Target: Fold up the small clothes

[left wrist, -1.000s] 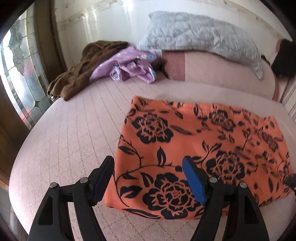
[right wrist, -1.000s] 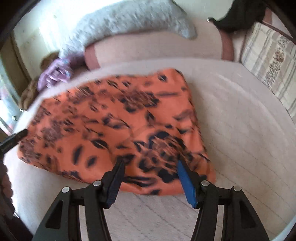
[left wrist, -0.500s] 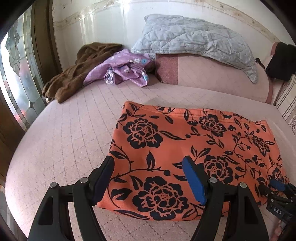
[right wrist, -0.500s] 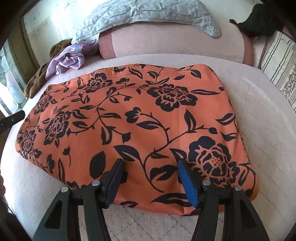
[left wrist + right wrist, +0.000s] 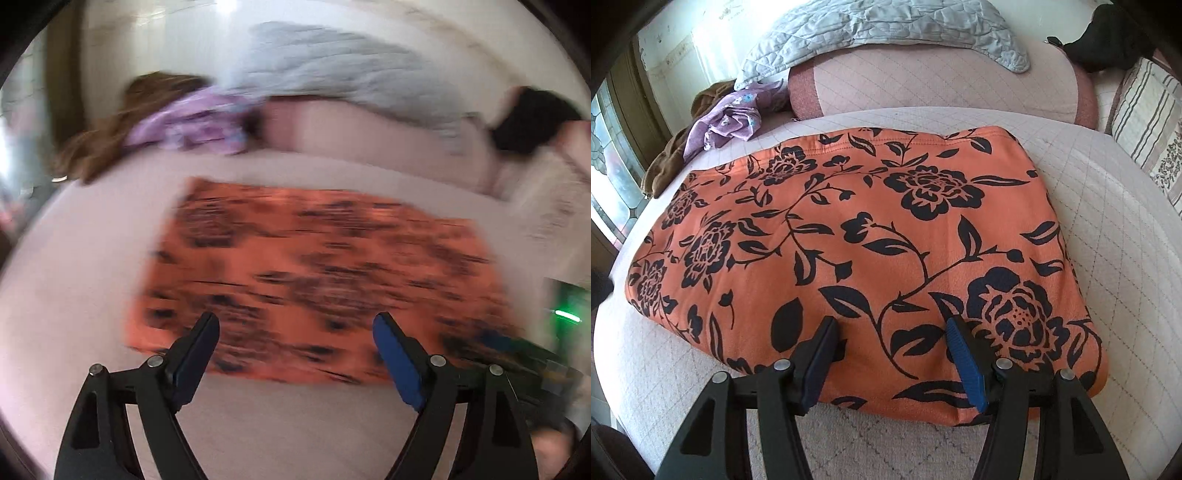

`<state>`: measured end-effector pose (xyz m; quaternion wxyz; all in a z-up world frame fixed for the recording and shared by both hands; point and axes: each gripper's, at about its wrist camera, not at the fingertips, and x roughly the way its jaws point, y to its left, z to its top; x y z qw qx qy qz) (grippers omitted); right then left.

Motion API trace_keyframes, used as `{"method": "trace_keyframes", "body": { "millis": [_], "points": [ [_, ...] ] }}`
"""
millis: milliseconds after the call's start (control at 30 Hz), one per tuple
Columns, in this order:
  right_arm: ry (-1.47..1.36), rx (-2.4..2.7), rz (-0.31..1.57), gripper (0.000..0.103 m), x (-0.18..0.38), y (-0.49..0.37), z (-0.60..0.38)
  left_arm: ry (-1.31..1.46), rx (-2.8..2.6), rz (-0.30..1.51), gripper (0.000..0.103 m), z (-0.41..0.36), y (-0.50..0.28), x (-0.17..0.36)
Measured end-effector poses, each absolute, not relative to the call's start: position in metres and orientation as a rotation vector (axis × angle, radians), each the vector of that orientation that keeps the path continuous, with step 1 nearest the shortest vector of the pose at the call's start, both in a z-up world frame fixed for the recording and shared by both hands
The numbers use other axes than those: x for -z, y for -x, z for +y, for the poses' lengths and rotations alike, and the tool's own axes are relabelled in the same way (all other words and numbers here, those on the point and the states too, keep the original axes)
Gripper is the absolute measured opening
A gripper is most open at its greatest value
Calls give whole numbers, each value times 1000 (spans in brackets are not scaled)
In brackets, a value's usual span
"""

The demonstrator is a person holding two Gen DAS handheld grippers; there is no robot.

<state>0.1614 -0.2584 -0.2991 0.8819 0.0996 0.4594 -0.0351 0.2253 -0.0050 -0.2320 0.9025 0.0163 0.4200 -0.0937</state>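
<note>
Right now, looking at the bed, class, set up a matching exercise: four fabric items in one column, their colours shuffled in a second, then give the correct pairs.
Items:
1. flat garment
2. crumpled garment
3. quilted pillow
4. bunched cloth

Colours:
A. pale grey
B. brown
C. orange with black flowers
D. purple

Pairs: 1-C, 2-D, 3-A, 4-B

Left tongs [image 5: 295, 328] opening wide; right tongs [image 5: 890, 332] parted, both angled downward
</note>
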Motion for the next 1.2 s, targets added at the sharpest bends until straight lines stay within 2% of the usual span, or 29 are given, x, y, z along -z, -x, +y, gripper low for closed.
{"method": "trace_keyframes", "body": {
  "millis": [267, 300, 333, 667, 867, 1200],
  "points": [
    [-206, 71, 953, 66, 298, -160, -258, -53, -122, 1022, 88, 37, -288, 297],
    [-207, 70, 953, 66, 298, -160, -258, -35, -141, 1006, 94, 39, -286, 296],
    [-208, 68, 954, 66, 298, -160, -258, -27, -162, 1003, 94, 39, -285, 296],
    [-212, 66, 968, 66, 297, -161, -259, -124, -165, 948, 96, 28, -276, 297],
    [-213, 61, 974, 67, 298, -160, -259, -214, -115, 983, 96, 16, -247, 293],
    [-249, 35, 973, 66, 293, -157, -264, -219, -27, 976, 96, 12, -150, 234]
  ]
}}
